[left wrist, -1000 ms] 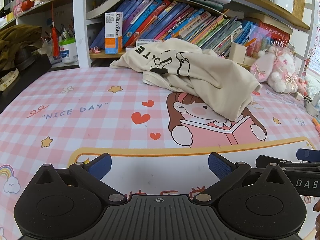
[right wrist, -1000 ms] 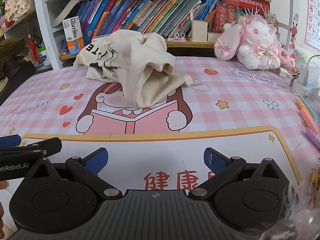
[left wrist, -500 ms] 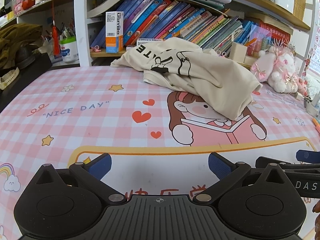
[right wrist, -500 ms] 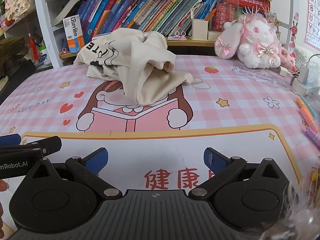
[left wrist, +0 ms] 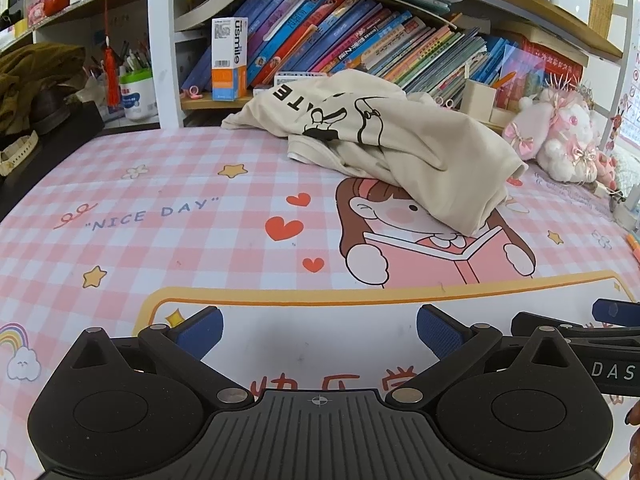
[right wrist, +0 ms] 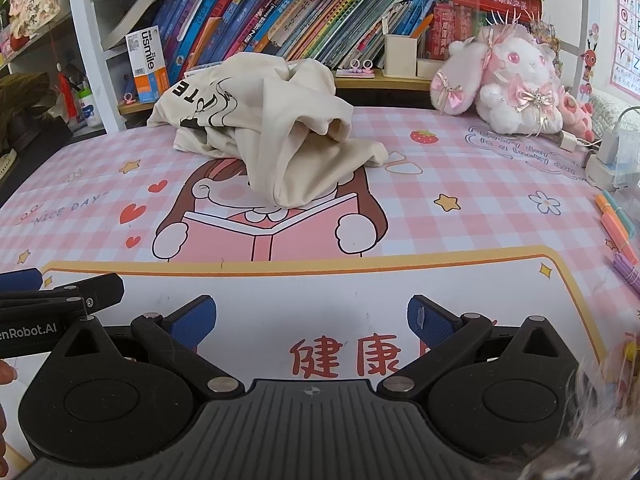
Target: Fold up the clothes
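A bench (left wrist: 168, 184) covered by a pink checked mat printed with a reading girl, hearts, stars and the words "NICE DAY" fills both wrist views, with a bookshelf (right wrist: 288, 12) packed with slanted, colourful books running along its far edge. A cream T-shirt (left wrist: 400, 140) with a black cartoon print and block letters lies crumpled in a heap at the far middle of the bench, its back edge close under the shelf and its front fold draped over the printed girl's head; in the right wrist view the same T-shirt (right wrist: 280, 128) shows an open sleeve or hem facing right. A pink-and-white plush rabbit (right wrist: 508, 80) with ribbon bows sits at the far right of the bench, well apart from the shirt. An orange-and-white "usmile" box (left wrist: 229, 60) stands upright on the shelf to the left of the heap. The left claw (left wrist: 319, 330) hovers low over the near white panel of the mat, its blue-padded fingers spread wide and holding nothing. The right claw (right wrist: 312, 320) is beside it over the same panel, likewise wide apart and empty, both well short of the shirt. Highlighter pens (right wrist: 616, 220) lie at the bench's right edge.
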